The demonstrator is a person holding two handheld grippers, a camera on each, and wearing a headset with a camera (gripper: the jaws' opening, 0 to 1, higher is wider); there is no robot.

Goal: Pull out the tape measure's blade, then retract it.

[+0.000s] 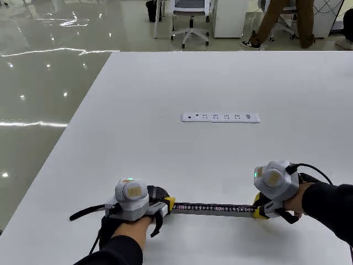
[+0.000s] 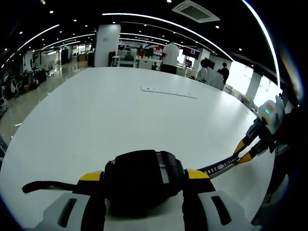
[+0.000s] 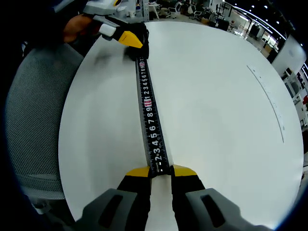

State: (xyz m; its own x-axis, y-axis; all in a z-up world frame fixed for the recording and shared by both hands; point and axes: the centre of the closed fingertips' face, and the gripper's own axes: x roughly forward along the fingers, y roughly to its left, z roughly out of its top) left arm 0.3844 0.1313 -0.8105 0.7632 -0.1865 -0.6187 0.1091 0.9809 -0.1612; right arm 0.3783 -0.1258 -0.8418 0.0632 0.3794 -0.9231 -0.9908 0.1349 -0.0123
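Note:
A black tape measure case (image 2: 144, 175) sits clamped between the yellow-tipped fingers of my left gripper (image 1: 163, 204), near the table's front edge. Its strap (image 1: 87, 211) trails off to the left. The dark numbered blade (image 1: 212, 208) stretches rightward along the table to my right gripper (image 1: 257, 210), which is shut on the blade's end. In the right gripper view the blade (image 3: 148, 115) runs straight away from the pinched tip (image 3: 159, 169) to the case (image 3: 138, 42) held by the other gripper. The left gripper view shows the blade (image 2: 219, 166) reaching the right gripper (image 2: 245, 150).
A white power strip (image 1: 220, 117) lies flat on the white table (image 1: 231, 83) beyond the grippers. Past the table's far edge stand an office chair (image 1: 190, 19) and a person's legs (image 1: 278, 22). A shiny floor lies to the left.

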